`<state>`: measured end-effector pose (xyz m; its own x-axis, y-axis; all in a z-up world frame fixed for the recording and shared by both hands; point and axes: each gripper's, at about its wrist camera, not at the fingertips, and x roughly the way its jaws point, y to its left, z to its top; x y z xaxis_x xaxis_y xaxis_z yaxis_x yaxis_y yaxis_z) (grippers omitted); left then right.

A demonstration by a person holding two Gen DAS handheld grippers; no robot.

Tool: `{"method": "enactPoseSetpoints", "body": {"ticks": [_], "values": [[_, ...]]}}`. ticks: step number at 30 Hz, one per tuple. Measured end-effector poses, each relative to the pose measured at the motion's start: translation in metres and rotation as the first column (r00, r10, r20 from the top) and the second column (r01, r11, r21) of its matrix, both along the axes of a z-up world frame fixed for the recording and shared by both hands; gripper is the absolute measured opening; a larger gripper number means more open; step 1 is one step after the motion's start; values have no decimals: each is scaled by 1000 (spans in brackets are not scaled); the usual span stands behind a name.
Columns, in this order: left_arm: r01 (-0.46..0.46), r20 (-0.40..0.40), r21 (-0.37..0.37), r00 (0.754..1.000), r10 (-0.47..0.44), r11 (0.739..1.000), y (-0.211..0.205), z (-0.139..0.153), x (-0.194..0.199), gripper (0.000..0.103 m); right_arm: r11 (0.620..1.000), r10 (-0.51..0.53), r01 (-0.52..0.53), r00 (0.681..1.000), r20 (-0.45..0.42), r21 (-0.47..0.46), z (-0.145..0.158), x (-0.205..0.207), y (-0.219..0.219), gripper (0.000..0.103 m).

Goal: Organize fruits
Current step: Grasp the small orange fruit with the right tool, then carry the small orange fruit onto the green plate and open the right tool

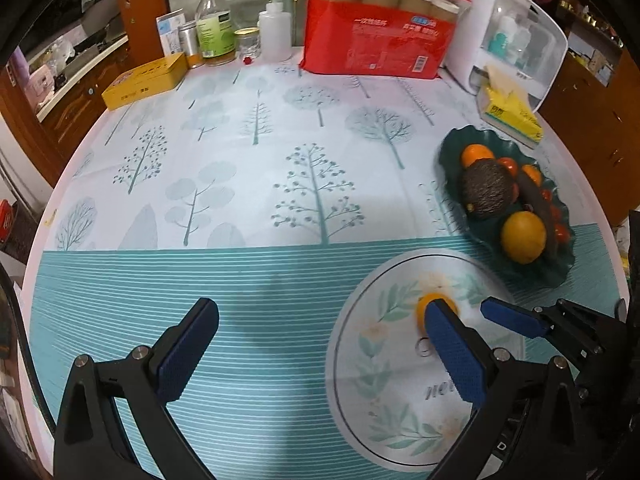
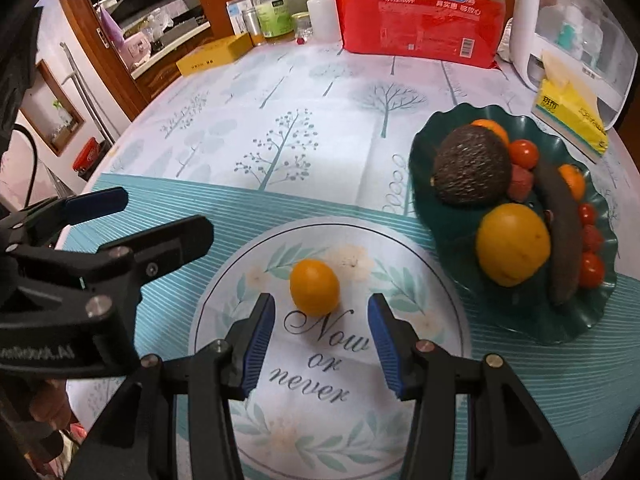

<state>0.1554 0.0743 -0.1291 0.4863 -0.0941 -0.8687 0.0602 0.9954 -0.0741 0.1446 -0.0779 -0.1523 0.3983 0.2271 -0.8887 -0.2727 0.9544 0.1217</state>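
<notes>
One small orange (image 2: 315, 287) between right claw (image 2: 321, 338) pads.

Open left tongs (image 1: 320, 320) over striped cloth (image 1: 260, 280); small orange (image 1: 426, 304) on plate (image 1: 360, 360)

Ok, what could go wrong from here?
1. The small orange lies loose on the round mat, just ahead of the open right gripper; an off-centre close could roll it away.
2. The green dish is crowded, so anything added beside the big orange might slide out.
</notes>
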Motion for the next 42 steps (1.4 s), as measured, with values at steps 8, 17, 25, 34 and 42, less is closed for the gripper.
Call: {"method": "enactPoseSetpoints", "body": {"ticks": [8, 17, 25, 34, 42], "values": [[-7, -30, -2, 1000, 6, 1000, 10, -17, 2, 102, 999, -5, 5, 1000, -5, -51, -17, 10, 11, 47], [-8, -39, -4, 999, 8, 1000, 11, -22, 1, 102, 997, 4, -5, 1000, -2, -71, -25, 10, 19, 31], [2, -35, 3, 999, -2, 1000, 7, -18, -6, 102, 1000, -21, 20, 1000, -20, -20, -19, 2, 10, 29], [41, -12, -7, 999, -41, 999, -14, 2, -20, 102, 996, -77, 77, 997, 0, 40, 7, -16, -19, 29], [98, 43, -36, 994, -96, 995, -51, 31, -26, 102, 984, -163, 162, 986, 13, 72, 27, -25, -61, 29]]}}
